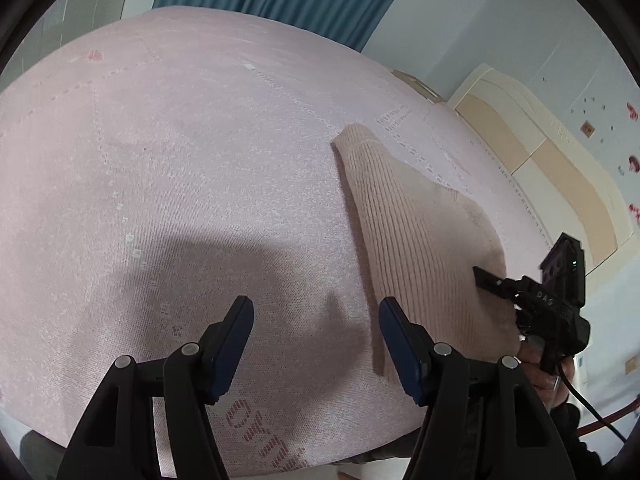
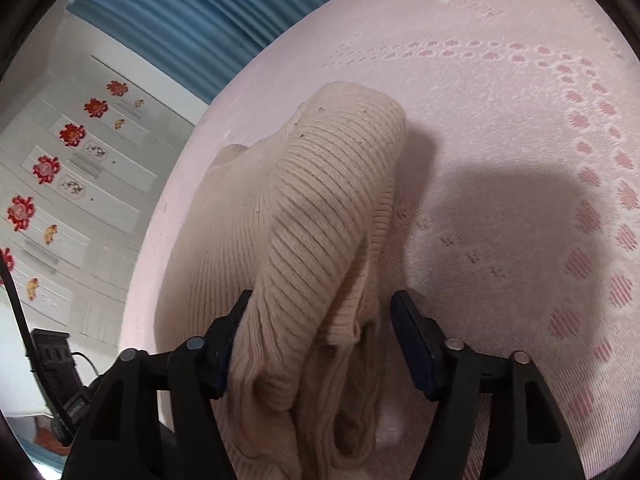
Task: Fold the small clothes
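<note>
On pink bedspread (image 1: pixel 168 168), left gripper (image 1: pixel 316 344) hovers at 6 o'clock of its own view, jaws apart, nothing btwn them, no contact w/ fabric. Beige ribbed knit sweater (image 1: pixel 420 248) lies at 3–4 o'clock of that view, part-folded, a long flap reaching toward 1 o'clock. Right gripper (image 2: pixel 320 344) sits over sweater's bunched near edge at 6 o'clock of right-wrist view; jaws apart, knit draped btwn them, left pad touching cloth, right pad clear, so no clamp. Judgement: fold just laid; to do it well, lift right gripper away w/o dragging the layer, then use left gripper on the near free edge and flatten bunching before next fold.
</note>
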